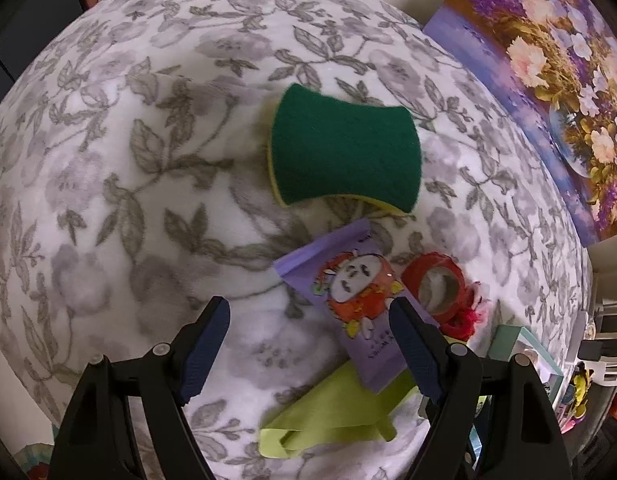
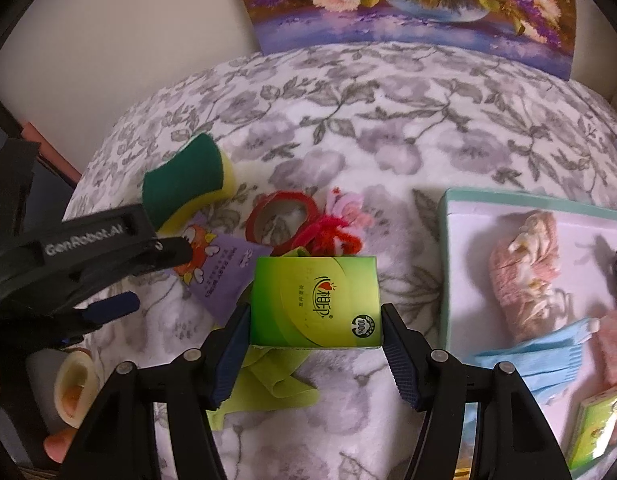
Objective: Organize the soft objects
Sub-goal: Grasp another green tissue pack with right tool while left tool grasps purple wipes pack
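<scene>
1. The blanket (image 2: 388,128), grey leaf print, covers the whole bed surface; it is soft and lumpy, so I would lift cleanly instead of dragging anything across it.
2. The tray (image 2: 448,264), at 3 o'clock in the right wrist view, already holds a pink cloth (image 2: 522,272) and a blue cloth (image 2: 548,356). I judge it the drop spot.
3. The sponge (image 1: 344,148) lies green side up at 12 o'clock from my left claw (image 1: 308,320), well apart from it.
4. The tissue pack (image 2: 314,302), green, is the thing in hand: my right claw (image 2: 314,344) is clamped on its two sides, the pack held just above a lime cloth (image 2: 268,380). To do this well, I keep the squeeze light so the pack does not buckle, carry it level toward 3 o'clock, and clear the tray wall before lowering.
5. The purple pouch (image 1: 356,300) sits near my left claw, whose jaws stand apart with nothing gripped; one finger overlaps it in view.
6. The red tape roll (image 1: 434,286) lies at 3 o'clock of the pouch, touching a pink tangle.
</scene>
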